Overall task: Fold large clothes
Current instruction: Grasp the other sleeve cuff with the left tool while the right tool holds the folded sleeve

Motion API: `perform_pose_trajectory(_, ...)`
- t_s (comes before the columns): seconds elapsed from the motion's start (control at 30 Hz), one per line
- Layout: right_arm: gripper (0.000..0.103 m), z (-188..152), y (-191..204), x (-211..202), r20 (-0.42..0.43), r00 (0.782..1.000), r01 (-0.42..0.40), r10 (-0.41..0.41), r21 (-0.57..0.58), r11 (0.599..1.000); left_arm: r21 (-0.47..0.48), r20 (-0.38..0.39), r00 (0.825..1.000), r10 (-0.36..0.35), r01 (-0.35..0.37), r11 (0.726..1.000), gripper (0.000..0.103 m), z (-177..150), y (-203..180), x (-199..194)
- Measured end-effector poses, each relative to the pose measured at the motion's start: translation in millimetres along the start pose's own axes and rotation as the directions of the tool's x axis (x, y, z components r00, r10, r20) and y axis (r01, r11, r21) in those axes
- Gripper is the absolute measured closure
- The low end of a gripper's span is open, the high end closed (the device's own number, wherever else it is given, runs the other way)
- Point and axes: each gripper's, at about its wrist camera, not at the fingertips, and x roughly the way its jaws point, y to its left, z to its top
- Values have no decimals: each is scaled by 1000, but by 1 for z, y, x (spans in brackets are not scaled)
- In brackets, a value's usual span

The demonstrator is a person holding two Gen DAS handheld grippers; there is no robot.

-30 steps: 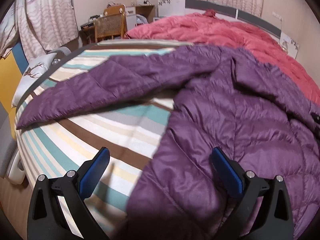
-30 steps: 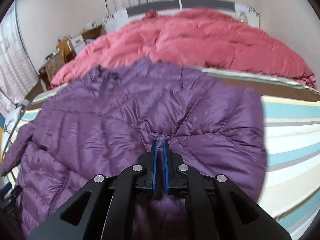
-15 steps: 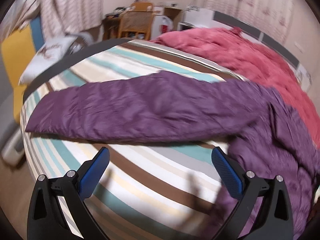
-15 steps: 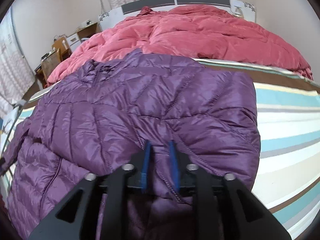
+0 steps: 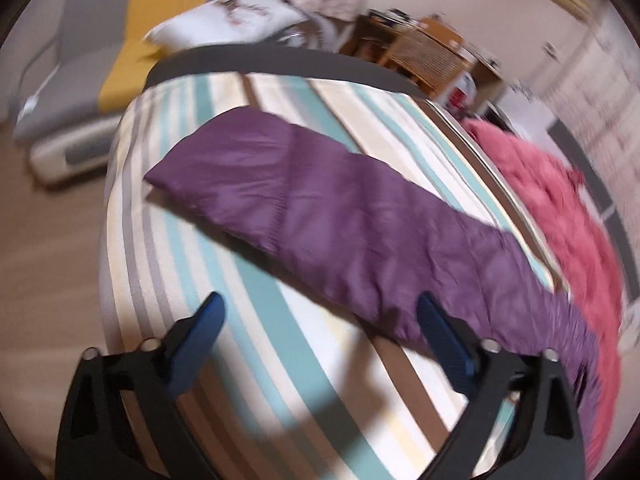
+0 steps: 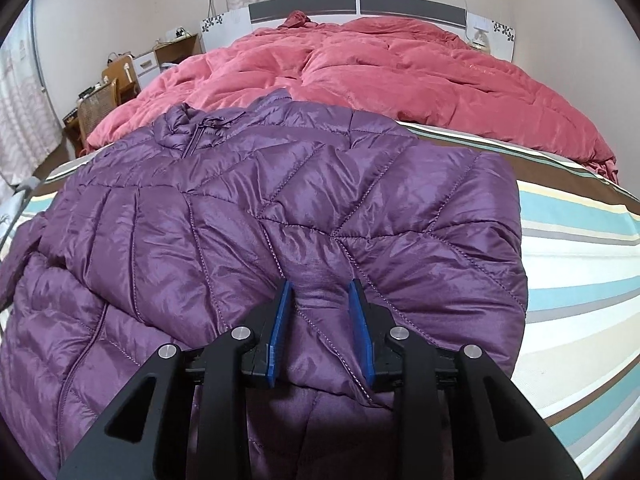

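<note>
A purple quilted down jacket [image 6: 240, 216] lies on a striped bedsheet [image 6: 580, 272]. Its right side is folded over the body. In the right wrist view my right gripper [image 6: 320, 296] is open, its blue pads either side of a fabric ridge at the folded edge, not clamping it. In the left wrist view the jacket's left sleeve [image 5: 320, 216] stretches out flat across the striped sheet [image 5: 192, 240], cuff toward the bed's corner. My left gripper [image 5: 320, 320] is wide open and empty, just above the sheet, near the sleeve's lower edge.
A pink duvet [image 6: 380, 72] covers the far half of the bed. A wicker chair [image 5: 424, 56] and desk stand beyond the bed's foot. A white pillow [image 5: 232, 20] and a grey-yellow seat [image 5: 80, 60] are on the floor side, past the bed's edge.
My right gripper has opened and let go of the folded jacket edge. My left gripper has swung left from the jacket body toward the outstretched sleeve, staying open.
</note>
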Motion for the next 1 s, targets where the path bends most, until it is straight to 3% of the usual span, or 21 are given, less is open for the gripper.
perform_pose_trajectory(0.2, 73, -1, -4, 0, 6, 1000, -17, 17, 15, 1000, -163, 61, 997, -36, 45, 986, 18, 12, 17, 16)
perform_pose_trajectory(0.37, 73, -1, -4, -1, 7, 1000, -15, 15, 13, 1000, -239, 99, 995, -13, 37, 970, 21, 14, 12, 27)
perform_pose_trajectory(0.43, 73, -1, -4, -1, 8, 1000, -16, 16, 14, 1000, -256, 102, 995, -6, 32, 966, 32, 14, 7, 32)
perform_pose_trajectory(0.5, 73, -1, -4, -1, 7, 1000, -16, 16, 14, 1000, -279, 100, 994, 38, -8, 960, 56, 13, 3, 34)
perform_pose_trajectory(0.57, 73, -1, -4, -1, 7, 1000, -16, 16, 15, 1000, -325, 90, 993, 77, -44, 945, 68, 14, 5, 38)
perform_pose_trajectory(0.6, 73, -1, -4, -1, 7, 1000, -17, 17, 15, 1000, -341, 92, 993, 71, -36, 940, 82, 14, 5, 39)
perform_pose_trajectory(0.67, 73, -2, -4, -1, 7, 1000, -16, 16, 15, 1000, -342, 64, 998, 15, 7, 940, 94, 15, 2, 48)
perform_pose_trajectory(0.77, 73, -2, -4, -1, 8, 1000, -16, 16, 14, 1000, -352, 91, 996, 11, 22, 936, 97, 15, 2, 47)
perform_pose_trajectory(1.0, 73, -2, -4, -1, 8, 1000, -17, 17, 16, 1000, -263, 202, 979, -11, 65, 963, 98, 14, -16, 24)
